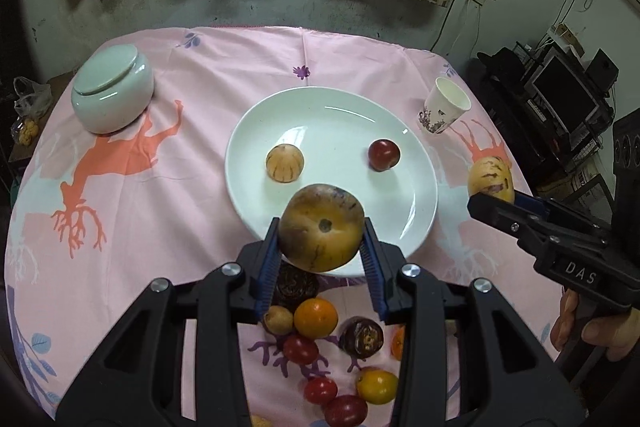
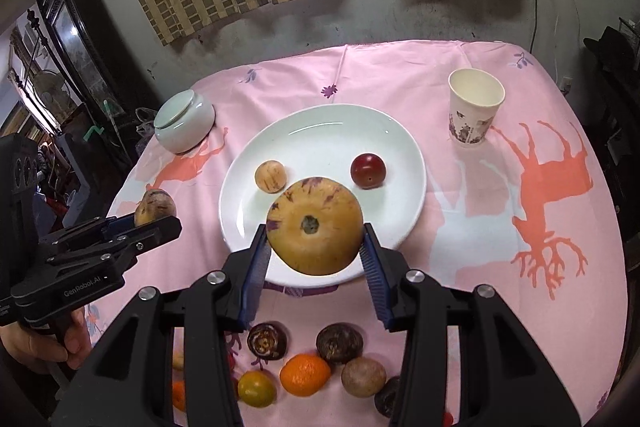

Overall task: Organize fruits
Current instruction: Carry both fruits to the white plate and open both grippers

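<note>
Currently a tan, purple-streaked fruit (image 1: 321, 227) is gripped between the jaws of the left gripper (image 1: 321, 233), held above the near rim of the white plate (image 1: 340, 115). A second streaked fruit (image 2: 315, 225) is clamped in the jaws of the right gripper (image 2: 315, 239) over the same plate. On the plate, a small striped fruit (image 1: 285, 163) and a dark red fruit (image 1: 384, 155) are seen, well apart. Loose fruits (image 1: 316, 317) are clustered on the pink-clothed surface (image 1: 192, 75) nearer the camera. A lidded jar (image 1: 112, 93) and a paper cup (image 1: 445, 105) are set farther back.
</note>
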### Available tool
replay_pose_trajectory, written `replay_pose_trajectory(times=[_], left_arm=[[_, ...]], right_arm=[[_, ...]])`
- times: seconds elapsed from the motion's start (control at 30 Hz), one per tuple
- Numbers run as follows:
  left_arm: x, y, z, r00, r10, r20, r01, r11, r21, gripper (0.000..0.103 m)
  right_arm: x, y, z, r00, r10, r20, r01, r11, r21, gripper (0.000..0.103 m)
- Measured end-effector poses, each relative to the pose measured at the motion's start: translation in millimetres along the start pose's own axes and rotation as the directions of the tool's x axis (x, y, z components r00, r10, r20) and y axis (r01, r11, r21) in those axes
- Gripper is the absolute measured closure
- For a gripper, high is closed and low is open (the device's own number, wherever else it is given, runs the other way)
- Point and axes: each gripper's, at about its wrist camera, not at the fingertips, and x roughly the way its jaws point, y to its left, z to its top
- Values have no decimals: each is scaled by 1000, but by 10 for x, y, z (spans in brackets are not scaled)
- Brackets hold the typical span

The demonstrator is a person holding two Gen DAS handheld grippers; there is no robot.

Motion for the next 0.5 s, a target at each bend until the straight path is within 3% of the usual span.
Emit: replay_pose_trajectory(times=[0.27, 0.5], left_arm=[[716, 116, 68, 995, -6, -100, 1, 998, -58, 64], [1132, 227, 138, 989, 49, -139, -60, 996, -71, 64]], right_arm=[[694, -128, 90, 996, -29, -88, 30, 999, 12, 57], [1178, -228, 72, 985, -64, -160, 67, 998, 17, 57]])
